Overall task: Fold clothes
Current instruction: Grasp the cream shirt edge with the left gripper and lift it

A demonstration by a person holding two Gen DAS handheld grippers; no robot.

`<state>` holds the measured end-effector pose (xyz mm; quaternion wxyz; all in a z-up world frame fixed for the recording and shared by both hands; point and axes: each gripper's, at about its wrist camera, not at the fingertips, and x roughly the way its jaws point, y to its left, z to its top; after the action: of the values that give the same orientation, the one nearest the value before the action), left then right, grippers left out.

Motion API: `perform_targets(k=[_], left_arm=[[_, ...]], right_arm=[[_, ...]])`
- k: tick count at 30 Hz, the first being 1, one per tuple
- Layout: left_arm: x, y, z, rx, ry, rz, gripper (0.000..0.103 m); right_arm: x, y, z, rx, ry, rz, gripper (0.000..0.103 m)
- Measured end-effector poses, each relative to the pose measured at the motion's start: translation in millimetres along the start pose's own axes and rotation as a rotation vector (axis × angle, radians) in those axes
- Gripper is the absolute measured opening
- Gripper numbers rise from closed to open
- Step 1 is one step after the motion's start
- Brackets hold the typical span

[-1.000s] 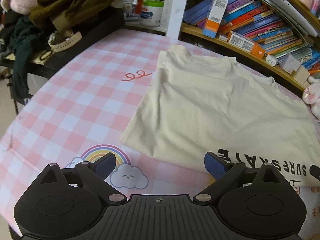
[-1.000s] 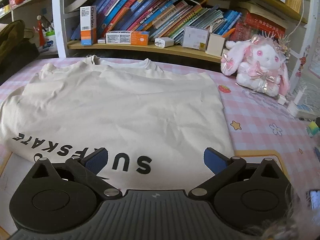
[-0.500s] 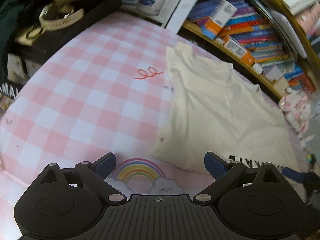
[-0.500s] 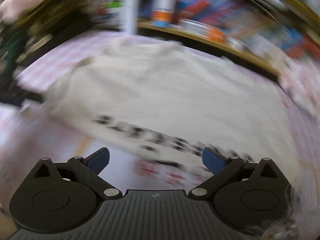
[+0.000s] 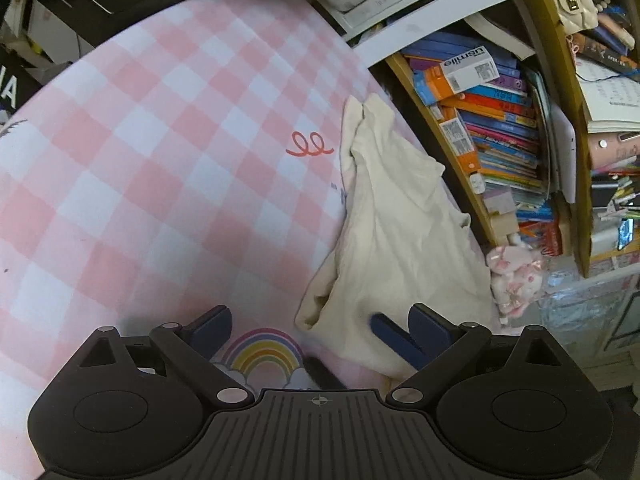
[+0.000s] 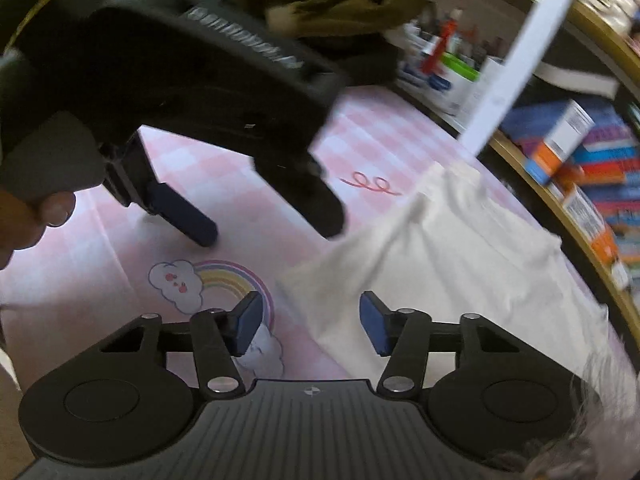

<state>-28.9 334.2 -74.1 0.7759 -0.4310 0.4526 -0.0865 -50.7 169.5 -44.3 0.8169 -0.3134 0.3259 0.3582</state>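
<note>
Shirt (image 6: 460,264) corner lies just ahead of the right tongs (image 6: 312,326), closing with cloth between; left tongs (image 5: 320,326) hang spread beside it.

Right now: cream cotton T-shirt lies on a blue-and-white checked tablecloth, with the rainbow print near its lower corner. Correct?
Not quite. The checked tablecloth is pink and white, not blue, as the left wrist view shows. The cream cotton T-shirt does lie on it, with the rainbow print near its lower corner.
</note>
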Motion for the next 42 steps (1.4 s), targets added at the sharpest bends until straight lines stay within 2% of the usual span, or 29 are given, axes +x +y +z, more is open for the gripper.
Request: perform_targets(k=[1,3,5,6,7,12,15,18,20,21,23,24,25,27,31,33,35,37,39,42], left_arm=[[0,1,2,-0.006,0.005,-0.009,0.097],[2,5,5,-0.029,0.014,-0.029,0.097],[4,8,9,-0.061,0.025,-0.055,0.097],[5,10,11,-0.078,0.03,-0.07,0.097],[7,10,13,-0.091,0.037,-0.084,0.097],[28,9,19,-0.171,0.096,-0.22,0.097],[48,3,22,-0.219,0.146,-0.321,0.097],[63,-7,23,-0.221,0.175,-0.357,0.096],[67,-9,24,-0.217,0.169,-0.348,0.095],[68,-9,24,-0.219,0.164,-0.344,0.094],[71,-6,23,-0.236,0.163,-0.344,0.085],[72,-5,24,-0.241,0.164,-0.339,0.082],[73,-3,23,-0.245,0.166,-0.331,0.076],[74,-1,22,-0.252,0.168,-0.314,0.069],[76,6,18,-0.27,0.167,-0.285,0.047],[76,8,17,-0.275,0.163,-0.27,0.029],[73,7,16,-0.252,0.149,-0.258,0.012],[67,-2,15,-0.187,0.123,-0.253,0.008],[61,-17,14,-0.086,0.099,-0.24,0.007],[54,-38,13,0.044,0.078,-0.227,0.007]], right_arm=[[5,2,3,-0.009,0.01,-0.012,0.039],[13,-1,6,0.014,0.028,-0.023,0.034],[19,-6,8,0.052,0.04,-0.014,0.02],[17,-10,9,0.08,0.034,-0.003,0.009],[16,-14,10,0.108,0.027,0.008,0.006],[-14,-40,14,0.273,-0.055,0.027,0.003],[-25,-49,16,0.297,-0.069,0.029,0.003],[-26,-50,16,0.299,-0.05,0.057,0.003],[-25,-50,16,0.299,-0.03,0.083,0.004],[-24,-50,16,0.299,-0.021,0.094,0.006],[-28,-51,10,0.316,-0.01,0.1,0.019],[-30,-52,8,0.324,-0.006,0.101,0.039],[-34,-56,5,0.329,-0.008,0.087,0.048],[-40,-67,-1,0.342,0.008,0.073,0.048],[-50,-99,-16,0.381,0.054,0.016,0.062],[-54,-120,-21,0.428,0.073,-0.025,0.065],[-55,-143,-19,0.525,0.079,-0.028,0.067],[-53,-165,-12,0.631,0.066,-0.003,0.071],[-43,-181,8,0.686,0.057,0.023,0.071],[-11,-193,46,0.618,0.096,0.032,0.071]])
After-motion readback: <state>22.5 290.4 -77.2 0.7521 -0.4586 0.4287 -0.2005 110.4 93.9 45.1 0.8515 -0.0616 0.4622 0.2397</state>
